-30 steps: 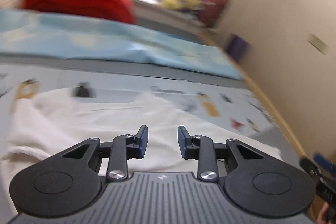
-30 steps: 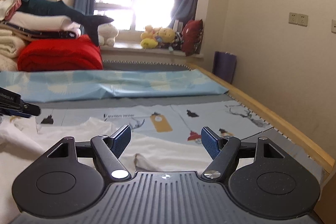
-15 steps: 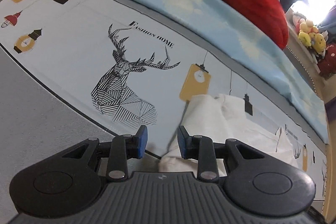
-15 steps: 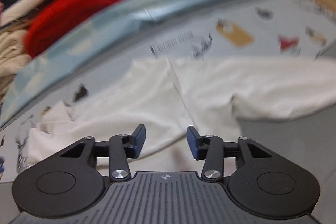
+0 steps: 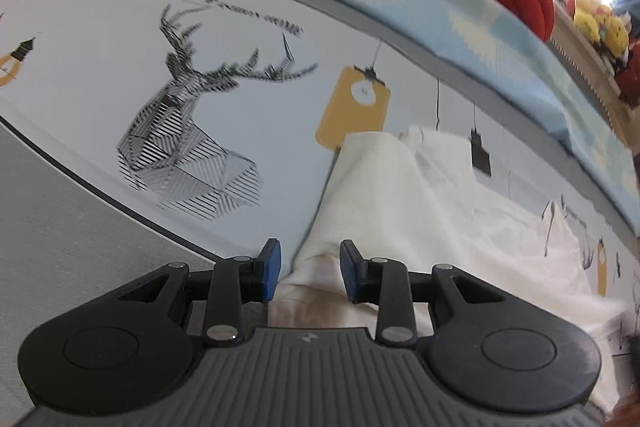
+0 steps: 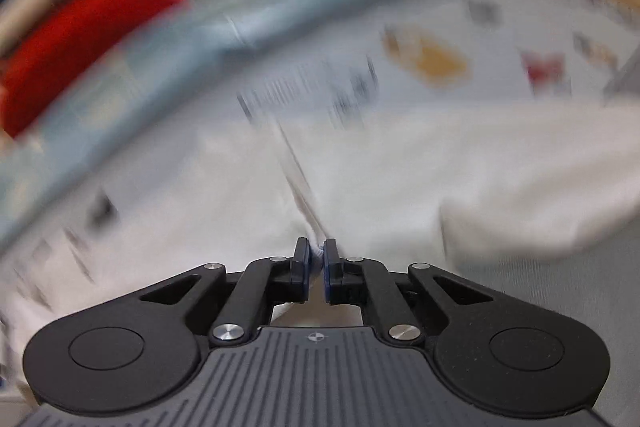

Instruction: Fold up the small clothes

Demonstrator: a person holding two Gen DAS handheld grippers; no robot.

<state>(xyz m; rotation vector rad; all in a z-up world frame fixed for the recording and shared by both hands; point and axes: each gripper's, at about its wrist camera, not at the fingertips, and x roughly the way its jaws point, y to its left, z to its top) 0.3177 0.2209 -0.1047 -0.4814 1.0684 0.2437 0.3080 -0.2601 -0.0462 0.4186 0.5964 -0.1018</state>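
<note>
Left gripper (image 5: 308, 275): fingers remain parted, now straddling the edge of the white garment (image 5: 400, 195) at lower centre on the printed bed sheet (image 5: 100, 75). Right gripper (image 6: 316, 269): fingers, parted 0.5 s earlier, now clenched on a white garment (image 6: 460, 163) fold; view blurred.

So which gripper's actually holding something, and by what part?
The right gripper pinches the white garment at a near edge fold. The left gripper is open, holding nothing.

left gripper (image 5: 309, 277): matte black, two round discs with linkage arms; blue pads (image 5: 269, 269) on the tips; silver screws at the pivots
right gripper (image 6: 316, 269): same black build; ribbed grey body with a tiny crosshair logo; blue pad edges; shiny screws
</note>
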